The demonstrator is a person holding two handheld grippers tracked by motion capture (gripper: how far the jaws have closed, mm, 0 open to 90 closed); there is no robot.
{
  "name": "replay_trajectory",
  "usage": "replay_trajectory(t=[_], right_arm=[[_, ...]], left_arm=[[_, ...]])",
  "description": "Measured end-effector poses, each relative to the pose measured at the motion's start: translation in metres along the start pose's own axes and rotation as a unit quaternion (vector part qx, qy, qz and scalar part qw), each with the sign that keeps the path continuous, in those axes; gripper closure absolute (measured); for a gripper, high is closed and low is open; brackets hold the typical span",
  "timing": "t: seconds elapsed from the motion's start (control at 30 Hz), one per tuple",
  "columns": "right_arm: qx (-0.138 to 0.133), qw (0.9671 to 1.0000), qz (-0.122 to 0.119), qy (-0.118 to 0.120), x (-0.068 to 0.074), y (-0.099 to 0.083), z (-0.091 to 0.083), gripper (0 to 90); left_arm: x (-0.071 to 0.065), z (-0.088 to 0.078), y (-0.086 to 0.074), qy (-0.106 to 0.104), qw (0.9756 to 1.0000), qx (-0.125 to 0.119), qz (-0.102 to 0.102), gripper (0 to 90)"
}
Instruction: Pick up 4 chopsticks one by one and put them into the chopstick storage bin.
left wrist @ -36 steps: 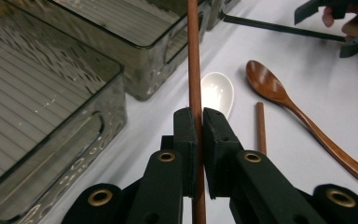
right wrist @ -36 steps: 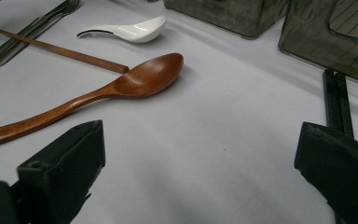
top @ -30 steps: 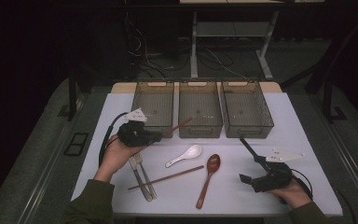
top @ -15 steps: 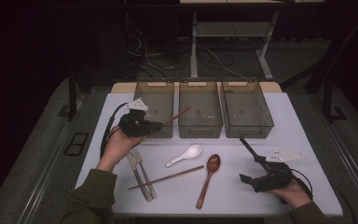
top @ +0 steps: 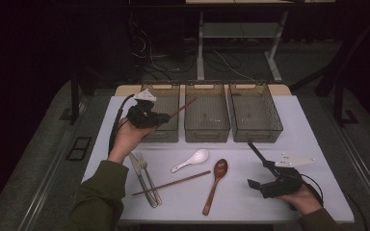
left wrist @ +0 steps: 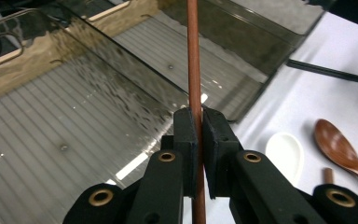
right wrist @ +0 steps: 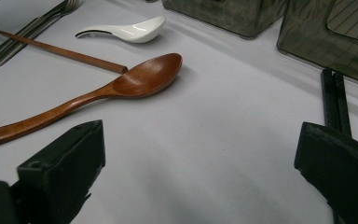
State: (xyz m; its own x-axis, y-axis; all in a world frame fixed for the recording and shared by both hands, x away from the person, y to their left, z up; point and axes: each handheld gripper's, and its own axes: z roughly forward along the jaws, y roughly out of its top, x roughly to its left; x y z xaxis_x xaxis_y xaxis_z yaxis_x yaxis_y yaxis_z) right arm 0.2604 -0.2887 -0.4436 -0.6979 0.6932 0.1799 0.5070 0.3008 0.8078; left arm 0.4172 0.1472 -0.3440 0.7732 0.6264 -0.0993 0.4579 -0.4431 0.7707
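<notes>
Fingers (left wrist: 220, 144) clamp chopstick (left wrist: 193, 70); its lower end hidden behind them.

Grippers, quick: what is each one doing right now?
Left gripper: closed on a thin brown wooden chopstick, over the left clear plastic bin.
Right gripper: open, holding nothing.

No text, label, brand, number or sign can be read anywhere: none on the smoky transparent plastic bins (top: 207, 118), the utensils, or the white tabletop (top: 313, 144).
</notes>
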Motion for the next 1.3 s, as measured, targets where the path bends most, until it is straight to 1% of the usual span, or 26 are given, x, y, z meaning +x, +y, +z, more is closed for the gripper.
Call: replay_trajectory(t=[0.07,0.17,0.23,0.27,0.33,0.47,0.67,0.8,0.9,1.0,1.03,1.07,1.17,1.2,1.23,1.3], right_arm=[[0.0,1.0,0.0,0.0,0.0,0.0,0.0,1.7],[0.0,1.0,0.0,0.0,0.0,0.0,0.0,1.7],[0.0,1.0,0.0,0.0,0.0,0.0,0.0,1.7],[0.0,1.0,0.0,0.001,0.0,0.0,0.0,1.7],[0.0,1.0,0.0,0.0,0.0,0.0,0.0,1.7],[0.0,1.0,0.0,0.001,-0.001,0.0,0.0,1.7],[0.0,1.0,0.001,0.0,0.0,0.0,0.0,1.7],[-0.001,1.0,0.0,0.001,-0.001,0.0,0.0,1.7],[-0.001,1.0,0.0,0.001,-0.001,0.0,0.0,1.7],[-0.001,1.0,0.0,0.001,-0.001,0.0,0.0,1.7],[-0.001,1.0,0.0,0.001,-0.001,0.0,0.0,1.6],[0.0,1.0,0.0,0.001,-0.001,0.0,0.0,1.7],[0.0,1.0,0.0,0.001,-0.001,0.0,0.0,1.7],[0.0,1.0,-0.001,0.002,0.0,0.0,0.0,1.7],[0.0,1.0,-0.001,0.002,0.0,0.0,0.0,1.7],[0.0,1.0,-0.001,0.002,0.0,0.0,0.0,1.7]], left_arm=[[0.004,0.002,0.001,0.005,0.9999,0.0,-0.009,83.9],[0.011,0.005,0.003,0.015,0.9998,0.003,-0.013,83.9],[0.015,0.007,0.004,0.019,0.9996,0.001,-0.023,83.9],[0.018,0.008,0.005,0.022,0.9995,0.002,-0.022,83.9],[0.022,0.01,0.007,0.026,0.9992,0.002,-0.029,83.8],[0.031,0.013,0.01,0.037,0.9986,0.0,-0.038,83.8],[0.042,0.019,0.015,0.055,0.9971,0.007,-0.051,83.9],[0.051,0.022,0.016,0.068,0.9957,0.008,-0.061,83.8],[0.057,0.026,0.016,0.078,0.9943,0.006,-0.072,83.8],[0.062,0.03,0.015,0.092,0.9924,0.014,-0.08,83.8],[0.063,0.032,0.015,0.094,0.9919,0.014,-0.084,83.8],[0.065,0.033,0.015,0.096,0.9916,0.016,-0.085,83.8],[0.068,0.038,0.015,0.111,0.9895,0.028,-0.089,83.8],[0.069,0.04,0.014,0.113,0.9892,0.029,-0.089,83.8],[0.07,0.041,0.014,0.114,0.9884,0.027,-0.096,83.8],[0.072,0.044,0.013,0.115,0.9878,0.028,-0.102,83.7]])
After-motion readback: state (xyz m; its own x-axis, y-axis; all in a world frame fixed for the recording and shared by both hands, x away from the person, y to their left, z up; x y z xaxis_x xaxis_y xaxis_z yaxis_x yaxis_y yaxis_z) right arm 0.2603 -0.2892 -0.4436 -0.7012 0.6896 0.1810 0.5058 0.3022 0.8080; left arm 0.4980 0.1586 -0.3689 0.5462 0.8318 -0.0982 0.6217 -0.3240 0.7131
